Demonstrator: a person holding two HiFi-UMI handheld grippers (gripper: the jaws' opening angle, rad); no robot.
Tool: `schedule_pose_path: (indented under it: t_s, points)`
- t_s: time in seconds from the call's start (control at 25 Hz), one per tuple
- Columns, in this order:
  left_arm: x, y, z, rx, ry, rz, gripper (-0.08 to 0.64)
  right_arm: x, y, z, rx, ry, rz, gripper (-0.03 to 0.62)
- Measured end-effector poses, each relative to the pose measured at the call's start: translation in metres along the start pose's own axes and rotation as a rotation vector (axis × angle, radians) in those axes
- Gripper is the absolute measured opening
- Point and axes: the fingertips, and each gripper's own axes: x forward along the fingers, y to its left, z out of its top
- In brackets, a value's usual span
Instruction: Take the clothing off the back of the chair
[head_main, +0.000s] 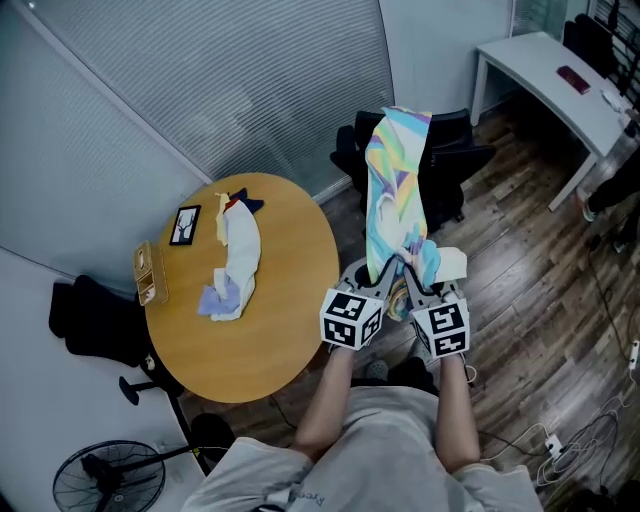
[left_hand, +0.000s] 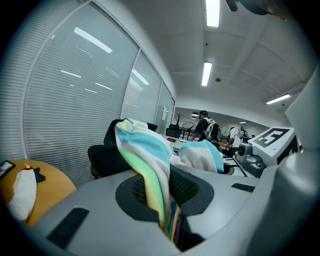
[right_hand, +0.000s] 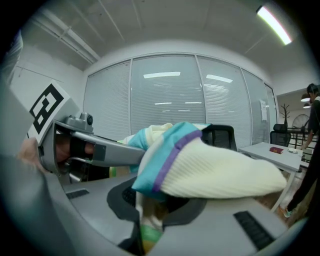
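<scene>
Between the fingers of your left gripper (left_hand: 170, 217) and right gripper (right_hand: 145, 222), each pair clamped on cloth, sits the near end of the pastel garment (head_main: 395, 185), pinched at two spots side by side so it should lift evenly. From there it stretches to the back of the black chair (head_main: 455, 150), its far end draped over the top, not yet free.

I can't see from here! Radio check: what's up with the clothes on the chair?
Left hand-held gripper, right hand-held gripper: both shut on colourful garment. Its top hangs over chair back. Nothing blocking.
</scene>
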Motion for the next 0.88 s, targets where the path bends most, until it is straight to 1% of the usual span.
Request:
schedule_pose_path:
  t_s: [0.32,0.52,0.64,0.88]
  points:
    - [-0.049,-0.002,-0.025,-0.003,-0.001,-0.057,0.061,-0.024,0.051,-0.016,0.009,-0.013,-0.072,0.063]
    - [-0.065,-0.009,-0.039,0.001,-0.011,-0.082,0.061,-0.037,0.066,-0.026,-0.004,-0.013,-0.096,0.063]
    - [-0.075,-0.009,-0.044,0.007,-0.015,-0.091,0.061,-0.04,0.076,-0.028,-0.008,-0.023,-0.106,0.063]
    - [-0.085,-0.006,-0.046,0.016,-0.02,-0.096,0.061,-0.042,0.09,-0.028,-0.006,-0.027,-0.099,0.063]
